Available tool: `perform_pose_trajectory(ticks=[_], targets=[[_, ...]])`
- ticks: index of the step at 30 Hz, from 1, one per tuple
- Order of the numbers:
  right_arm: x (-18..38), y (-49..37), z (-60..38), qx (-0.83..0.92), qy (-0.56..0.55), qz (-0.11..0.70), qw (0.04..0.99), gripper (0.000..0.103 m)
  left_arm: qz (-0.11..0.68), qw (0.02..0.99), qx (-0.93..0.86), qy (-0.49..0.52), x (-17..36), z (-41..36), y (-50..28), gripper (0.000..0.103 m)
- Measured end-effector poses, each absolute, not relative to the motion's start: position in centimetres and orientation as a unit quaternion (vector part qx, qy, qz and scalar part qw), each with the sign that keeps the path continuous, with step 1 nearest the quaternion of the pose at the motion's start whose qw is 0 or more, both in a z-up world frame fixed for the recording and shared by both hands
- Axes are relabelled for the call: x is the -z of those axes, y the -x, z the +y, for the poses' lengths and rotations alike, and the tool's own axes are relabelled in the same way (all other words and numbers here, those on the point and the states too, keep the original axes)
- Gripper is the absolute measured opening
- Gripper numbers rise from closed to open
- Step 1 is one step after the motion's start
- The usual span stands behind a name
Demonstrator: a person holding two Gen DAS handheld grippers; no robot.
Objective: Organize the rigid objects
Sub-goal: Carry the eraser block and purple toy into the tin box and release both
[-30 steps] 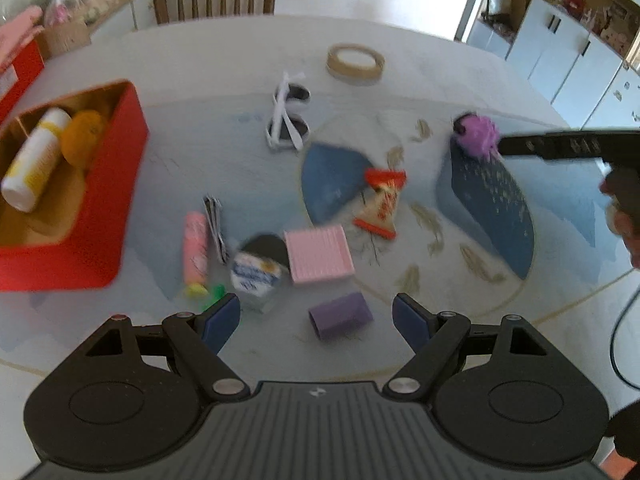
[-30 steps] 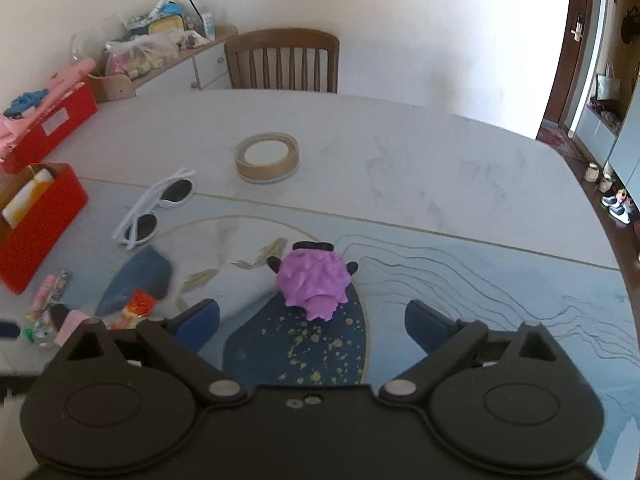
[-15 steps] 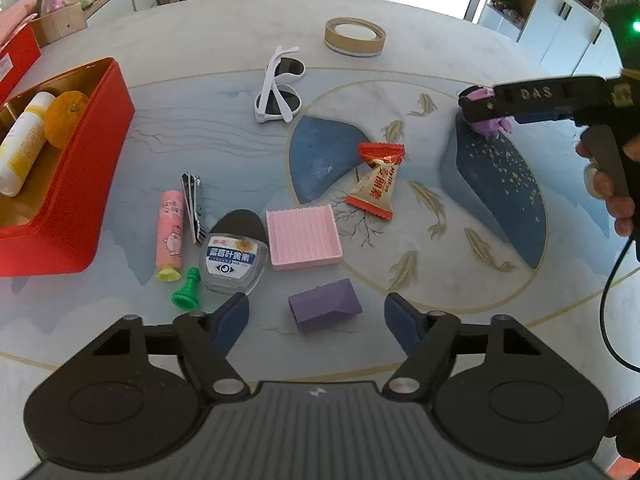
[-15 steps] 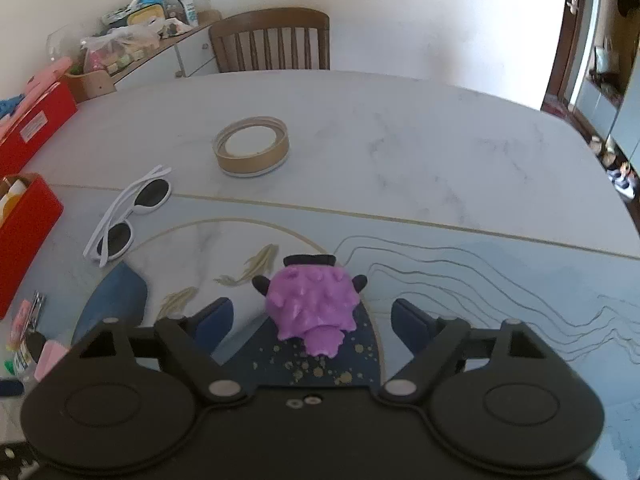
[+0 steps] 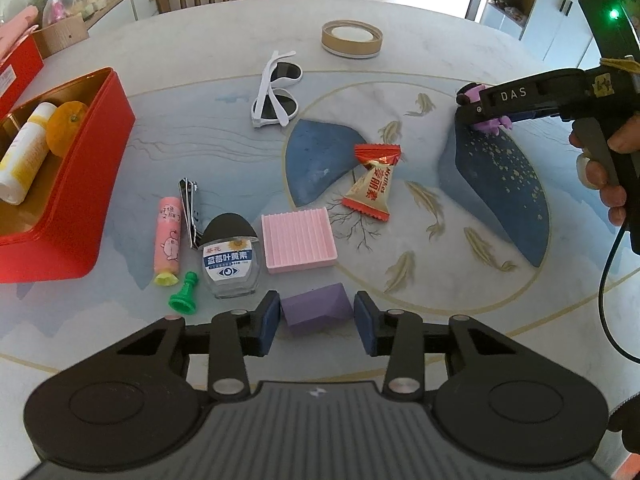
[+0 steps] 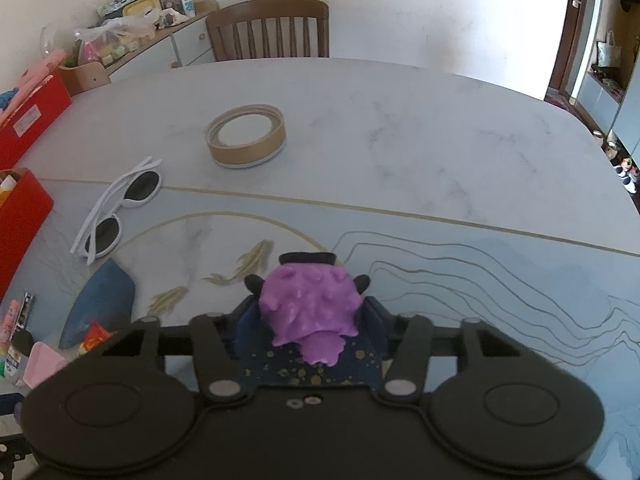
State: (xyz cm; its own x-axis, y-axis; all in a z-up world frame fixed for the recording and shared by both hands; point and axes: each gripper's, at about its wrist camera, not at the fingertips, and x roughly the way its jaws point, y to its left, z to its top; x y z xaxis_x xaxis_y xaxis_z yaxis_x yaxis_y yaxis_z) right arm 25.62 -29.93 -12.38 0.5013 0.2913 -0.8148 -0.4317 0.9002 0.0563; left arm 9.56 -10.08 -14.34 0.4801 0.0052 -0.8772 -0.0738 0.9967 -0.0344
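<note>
Both sets of jaws have just been closing. Our left gripper [image 5: 316,322] brackets the purple block [image 5: 318,307] near the table's [image 6: 400,128] near edge, pads just beside its ends, contact unclear. Our right gripper [image 6: 308,320] clamps the spiky purple toy [image 6: 310,304] toward the table's right side.

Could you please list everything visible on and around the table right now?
red box: 1, red, table's left side
white bottle: 1, in box
orange: 1, in box
sunglasses: 1, white, centre back
tape roll: 1, tan, far side
candy: 1, red-gold, centre
pink ridged block: 1
glass bottle: 1, black cap
nail clipper: 1, silver
pink tube: 1
pawn: 1, green
purple block: 1, between left pads
purple toy: 1, between right pads
chair: 1, brown
left gripper: closing
right gripper: closing
</note>
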Motion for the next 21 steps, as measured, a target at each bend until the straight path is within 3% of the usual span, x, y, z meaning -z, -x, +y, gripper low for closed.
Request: perform_pose_trajectory(ticks=[21], targets=[[8.7, -19.9, -30.6, -0.252, 0.08, 0.438, 0.859, 0.052, 0.507, 0.858, -0.037, 0.071, 13.6, -7.8, -8.6, 0.039]])
